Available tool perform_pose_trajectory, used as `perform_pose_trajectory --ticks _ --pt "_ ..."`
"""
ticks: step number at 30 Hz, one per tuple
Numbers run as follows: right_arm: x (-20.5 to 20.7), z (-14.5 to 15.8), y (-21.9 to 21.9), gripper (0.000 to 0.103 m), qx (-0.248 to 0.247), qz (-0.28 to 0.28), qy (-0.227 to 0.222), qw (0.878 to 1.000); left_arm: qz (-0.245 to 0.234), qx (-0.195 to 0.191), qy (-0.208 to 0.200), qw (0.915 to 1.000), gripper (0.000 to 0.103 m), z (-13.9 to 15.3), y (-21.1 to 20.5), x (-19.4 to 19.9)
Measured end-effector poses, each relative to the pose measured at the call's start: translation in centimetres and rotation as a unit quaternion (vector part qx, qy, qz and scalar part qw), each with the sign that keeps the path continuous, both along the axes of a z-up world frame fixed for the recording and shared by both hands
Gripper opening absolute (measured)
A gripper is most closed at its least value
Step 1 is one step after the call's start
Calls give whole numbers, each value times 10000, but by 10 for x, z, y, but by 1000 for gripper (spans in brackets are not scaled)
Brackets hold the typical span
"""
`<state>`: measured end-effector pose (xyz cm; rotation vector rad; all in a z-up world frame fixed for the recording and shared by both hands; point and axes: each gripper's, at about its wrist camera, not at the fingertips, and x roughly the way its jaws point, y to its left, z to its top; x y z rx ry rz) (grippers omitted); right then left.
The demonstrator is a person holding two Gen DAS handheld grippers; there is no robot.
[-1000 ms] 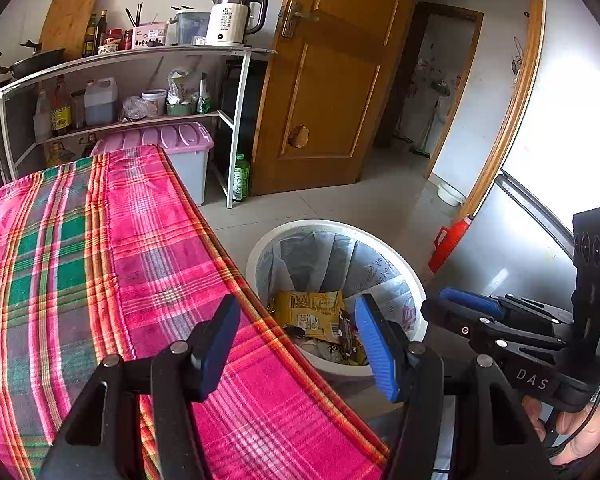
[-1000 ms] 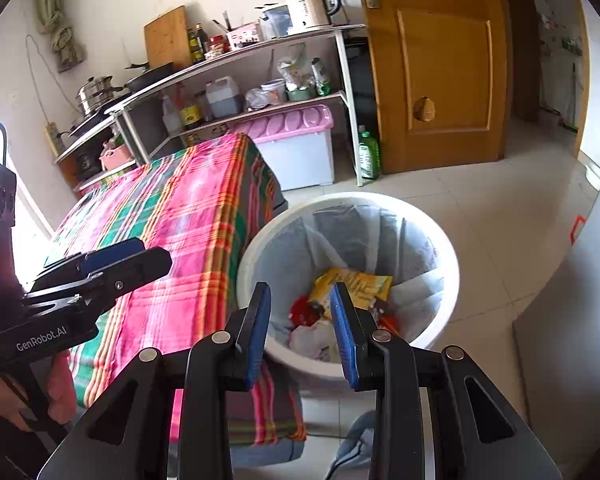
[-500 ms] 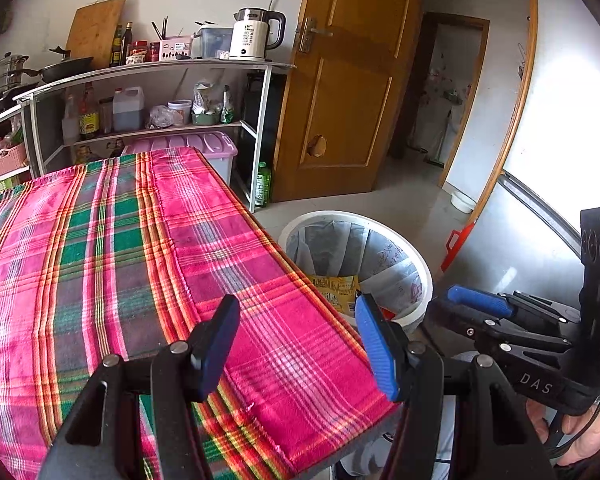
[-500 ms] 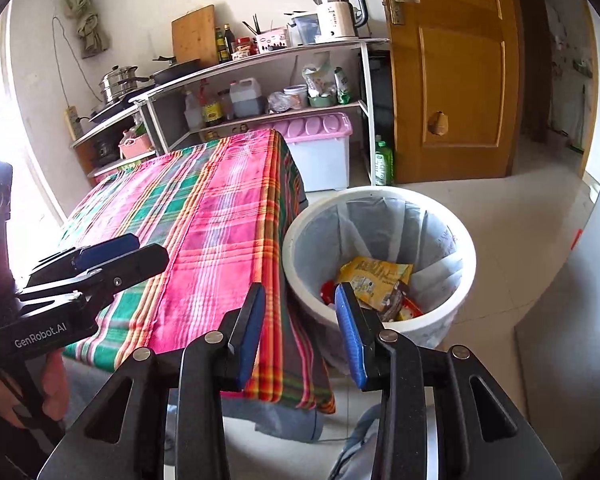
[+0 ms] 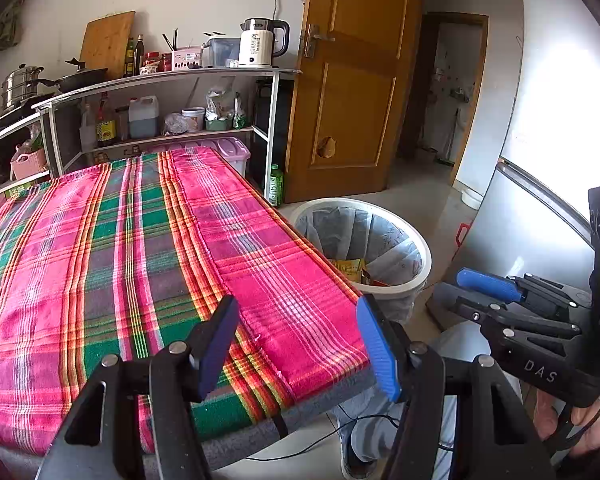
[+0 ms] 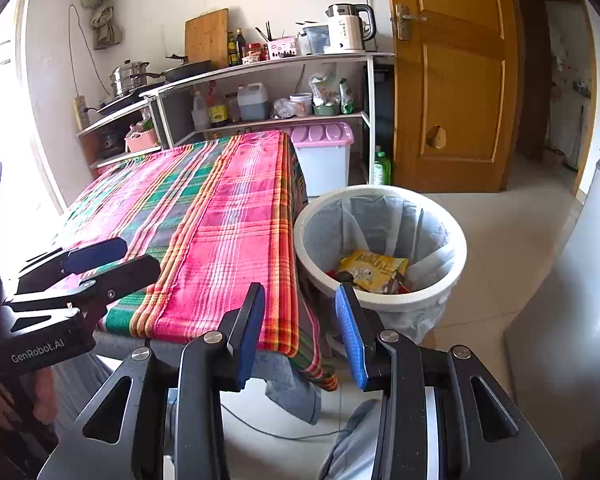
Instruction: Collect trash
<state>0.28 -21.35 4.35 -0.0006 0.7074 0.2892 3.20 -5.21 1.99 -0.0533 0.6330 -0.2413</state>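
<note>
A white trash bin (image 6: 456, 240) with a plastic liner stands on the floor at the table's right side; it also shows in the left wrist view (image 5: 424, 252). A yellow snack wrapper (image 6: 374, 270) and other wrappers lie inside it. My left gripper (image 5: 298, 344) is open and empty, held above the near edge of the plaid tablecloth (image 5: 140, 260). My right gripper (image 6: 300, 330) is open and empty, held off the table's near right corner, short of the bin. Each gripper shows in the other's view.
A metal shelf (image 6: 268, 64) with kettle, pots, bottles and a cutting board stands behind the table. A pink-lidded storage box (image 6: 324, 152) sits below it. A wooden door (image 6: 452, 80) is at the back, a grey fridge (image 6: 580, 280) at the right.
Both grippers have pulled back and up from the bin toward the table's near edge. The bin now looks smaller and farther away. Both stay open and empty.
</note>
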Motion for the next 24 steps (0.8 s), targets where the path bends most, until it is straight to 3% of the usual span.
perform_pose_trajectory --ticks 24 --pt "-13 0 -5 39 -24 -49 -101 9999 144 -36 -86 9999 63 -3 2 -17"
